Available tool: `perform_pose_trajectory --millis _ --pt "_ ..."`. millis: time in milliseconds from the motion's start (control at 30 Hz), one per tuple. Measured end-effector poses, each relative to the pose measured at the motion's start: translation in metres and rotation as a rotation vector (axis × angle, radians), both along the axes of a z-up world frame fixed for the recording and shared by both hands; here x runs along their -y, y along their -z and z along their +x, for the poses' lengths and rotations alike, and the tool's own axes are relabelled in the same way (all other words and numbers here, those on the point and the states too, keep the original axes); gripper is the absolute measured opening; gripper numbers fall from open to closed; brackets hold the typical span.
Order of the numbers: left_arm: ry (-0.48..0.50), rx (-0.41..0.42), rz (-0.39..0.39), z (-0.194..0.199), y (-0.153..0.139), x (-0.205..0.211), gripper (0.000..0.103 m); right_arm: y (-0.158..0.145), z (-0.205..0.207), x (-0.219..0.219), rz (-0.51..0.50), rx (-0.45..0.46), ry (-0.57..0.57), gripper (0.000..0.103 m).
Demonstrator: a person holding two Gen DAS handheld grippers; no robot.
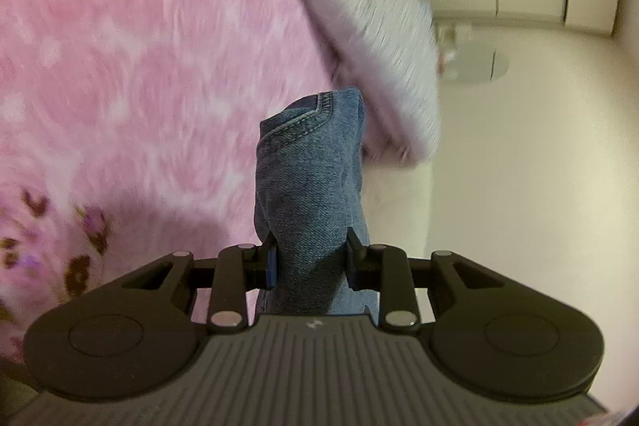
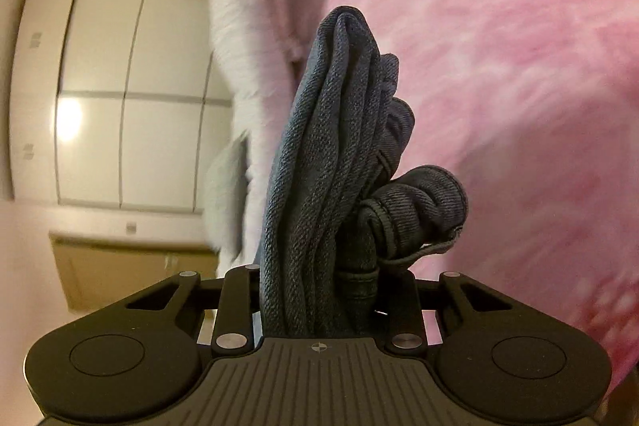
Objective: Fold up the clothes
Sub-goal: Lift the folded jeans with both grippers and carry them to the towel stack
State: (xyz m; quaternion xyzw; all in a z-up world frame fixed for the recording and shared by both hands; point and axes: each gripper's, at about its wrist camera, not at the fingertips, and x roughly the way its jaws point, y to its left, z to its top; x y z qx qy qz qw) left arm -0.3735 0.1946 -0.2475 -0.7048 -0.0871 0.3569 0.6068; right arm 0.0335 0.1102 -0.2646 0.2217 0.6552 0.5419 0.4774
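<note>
Jeans (image 1: 309,186) sit bunched and clamped between both grippers' jaws.

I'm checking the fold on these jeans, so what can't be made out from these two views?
- Left wrist view: the denim clamped in the left gripper hides the rest of the garment.
- Right wrist view: bunched denim covers the right gripper pads.
- Both views: pink blanket and white fluffy fabric are motion-blurred.
</note>
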Motion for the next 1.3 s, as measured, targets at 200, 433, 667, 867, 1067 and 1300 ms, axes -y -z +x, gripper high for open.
perform_pose_trajectory --millis 200,433,667,867,1067,1300 --pt "-0.206 0.021 0.074 -0.106 -0.067 0.033 0.025 -0.069 -0.1 -0.023 0.08 0.006 -0.207 0.03" --pt "-0.466 0.013 0.164 -0.266 -0.104 0.067 0.025 -0.103 -0.267 -0.055 0.186 -0.014 -0.466 0.03" --pt "-0.589 -0.015 0.173 -0.485 -0.112 0.084 0.025 -0.097 -0.489 -0.059 0.202 -0.031 -0.603 0.03" --pt "-0.663 -0.065 0.138 -0.639 -0.131 0.092 0.025 -0.087 -0.665 -0.059 0.161 -0.053 -0.694 0.031" --pt "-0.769 -0.04 0.117 -0.723 -0.128 0.093 0.025 -0.086 -0.763 -0.077 0.141 -0.028 -0.804 0.031" --pt "-0.908 -0.049 0.101 -0.768 -0.12 0.102 0.025 -0.071 -0.864 -0.1 0.133 -0.017 -0.948 0.031"
